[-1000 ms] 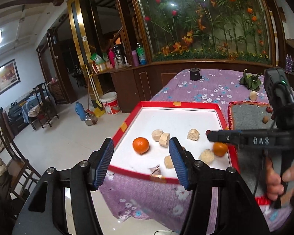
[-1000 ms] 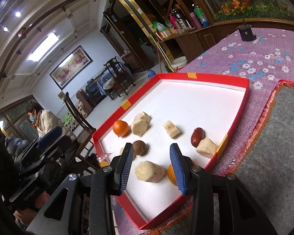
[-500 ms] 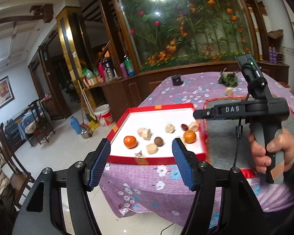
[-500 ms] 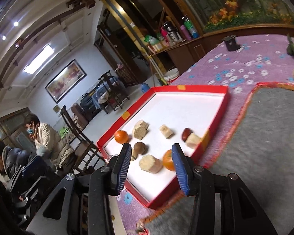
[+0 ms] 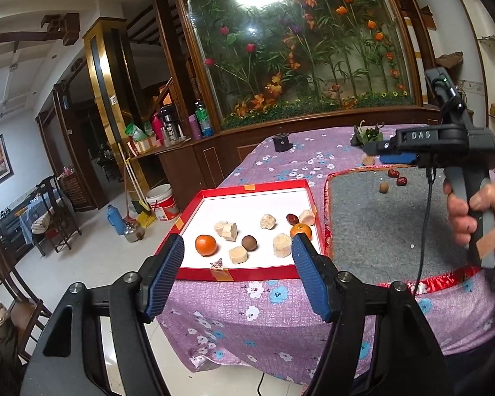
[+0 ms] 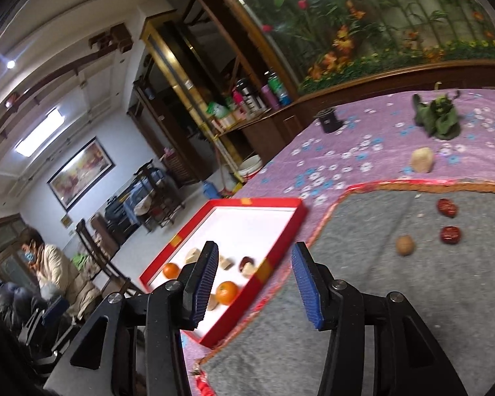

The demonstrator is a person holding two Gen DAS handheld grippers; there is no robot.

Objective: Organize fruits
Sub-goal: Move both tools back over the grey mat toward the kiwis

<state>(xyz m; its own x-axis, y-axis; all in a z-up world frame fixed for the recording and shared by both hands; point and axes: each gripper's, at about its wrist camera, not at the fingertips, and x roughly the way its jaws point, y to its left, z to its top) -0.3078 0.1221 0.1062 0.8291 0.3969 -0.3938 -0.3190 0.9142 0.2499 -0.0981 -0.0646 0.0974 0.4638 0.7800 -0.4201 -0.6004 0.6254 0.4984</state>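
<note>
between picks: left gripper [image 5: 237, 267], right gripper [image 6: 254, 283] both agape, empty. next: fetch 2 dates [image 6: 447, 207] off mat [image 6: 412, 297] into red tray [image 5: 257, 272].

2 oranges [image 5: 205, 244] lie in the tray [image 5: 247, 188]; 2 probable dates [image 6: 447, 207] lie on the mat [image 6: 396, 297].

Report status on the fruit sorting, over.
Left gripper and right gripper open, empty. Two oranges in red tray; two red dates and a nut on grey mat. Nothing blocking.
</note>
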